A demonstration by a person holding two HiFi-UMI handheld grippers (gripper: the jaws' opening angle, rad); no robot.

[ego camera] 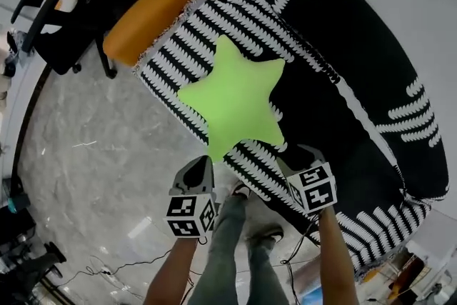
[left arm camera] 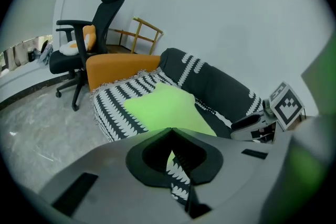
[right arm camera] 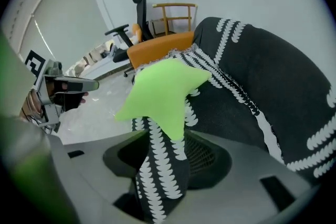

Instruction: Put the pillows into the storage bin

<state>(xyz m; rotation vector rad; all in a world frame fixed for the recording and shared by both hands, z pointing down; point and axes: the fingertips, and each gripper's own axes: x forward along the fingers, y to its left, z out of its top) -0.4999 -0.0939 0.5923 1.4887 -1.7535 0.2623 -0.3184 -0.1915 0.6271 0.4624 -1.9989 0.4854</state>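
One sofa point(ego camera: 164, 3): orange upholstery, bare only at the far armrest; the rest is under the throw.
Throw point(ego camera: 357, 82): black with white leaf-pattern stripes, spread over seat and backrest, its edge hanging over the front.
Office chair point(ego camera: 57, 32): black, on the grey marbled floor just beyond the orange armrest.
Wooden chair point(left arm camera: 140, 34): pale frame, against the wall behind the sofa.
Star pillow point(ego camera: 232, 100): bright green, five points, lying flat on the striped seat; one point reaches the front edge between the two grippers.
Right gripper point(ego camera: 303, 153): at the seat's front edge, jaws pinching a raised fold of the throw.
Left gripper point(ego camera: 202, 162): just off the front edge near the pillow's lowest point, jaw tips together, nothing held.
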